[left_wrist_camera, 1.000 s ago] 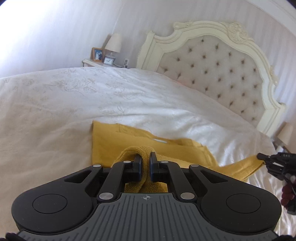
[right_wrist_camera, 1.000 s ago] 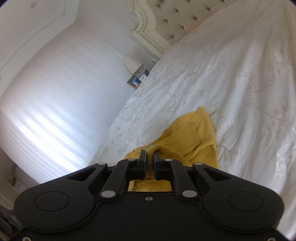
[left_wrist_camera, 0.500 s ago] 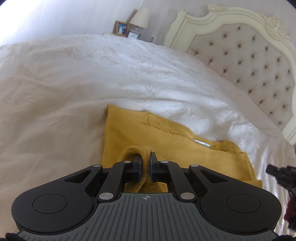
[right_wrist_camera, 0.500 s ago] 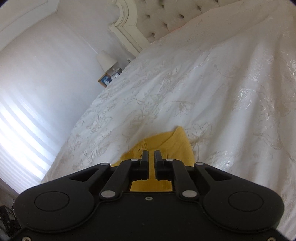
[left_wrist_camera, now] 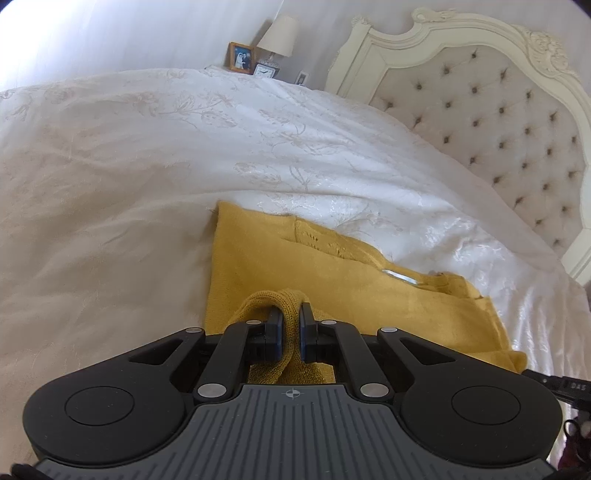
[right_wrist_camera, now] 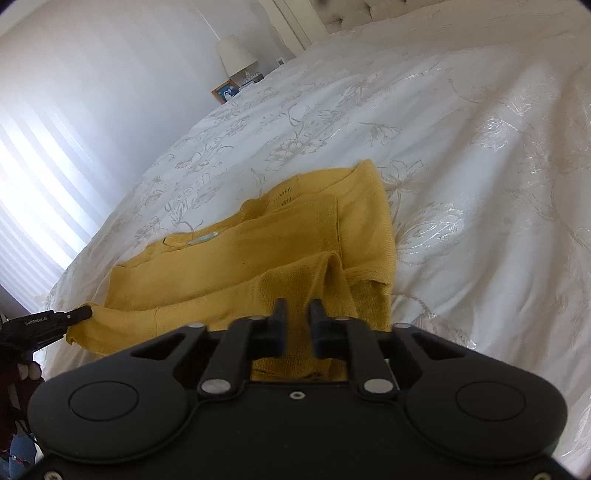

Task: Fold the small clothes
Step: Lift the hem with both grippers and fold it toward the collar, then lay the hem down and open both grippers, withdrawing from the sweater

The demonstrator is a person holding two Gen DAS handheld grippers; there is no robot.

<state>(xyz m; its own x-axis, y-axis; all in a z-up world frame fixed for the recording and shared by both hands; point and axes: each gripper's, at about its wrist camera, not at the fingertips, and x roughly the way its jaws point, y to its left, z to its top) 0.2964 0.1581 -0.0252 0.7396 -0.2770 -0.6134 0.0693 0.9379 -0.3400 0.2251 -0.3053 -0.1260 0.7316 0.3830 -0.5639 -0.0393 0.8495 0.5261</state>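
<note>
A mustard-yellow knit sweater (left_wrist_camera: pixel 332 291) lies folded on the white bedspread (left_wrist_camera: pixel 147 177). My left gripper (left_wrist_camera: pixel 290 314) is shut on a bunched loop of its knit, low over the near edge. In the right wrist view the sweater (right_wrist_camera: pixel 280 236) lies flat, with a raised fold just ahead of my right gripper (right_wrist_camera: pixel 298 308). Those jaws stand a little apart and are closing, with yellow knit showing in the gap but not pinched. The left gripper (right_wrist_camera: pixel 55 321) also shows at the left edge there, holding the sweater's corner. The right gripper's tip (left_wrist_camera: pixel 554 386) shows at the left wrist view's right edge.
A cream tufted headboard (left_wrist_camera: pixel 480 103) stands at the back right. A bedside table holds a lamp (left_wrist_camera: pixel 279 33), a framed photo (left_wrist_camera: pixel 241 57) and a small clock. Embroidered bedspread spreads to the left and beyond the sweater. A bright window wall (right_wrist_camera: pixel 44 155) is at the left.
Both grippers came down towards the bed, laying the lifted edge of the sweater over its body. The right jaws widened and the knit they pinched now lies loose.
</note>
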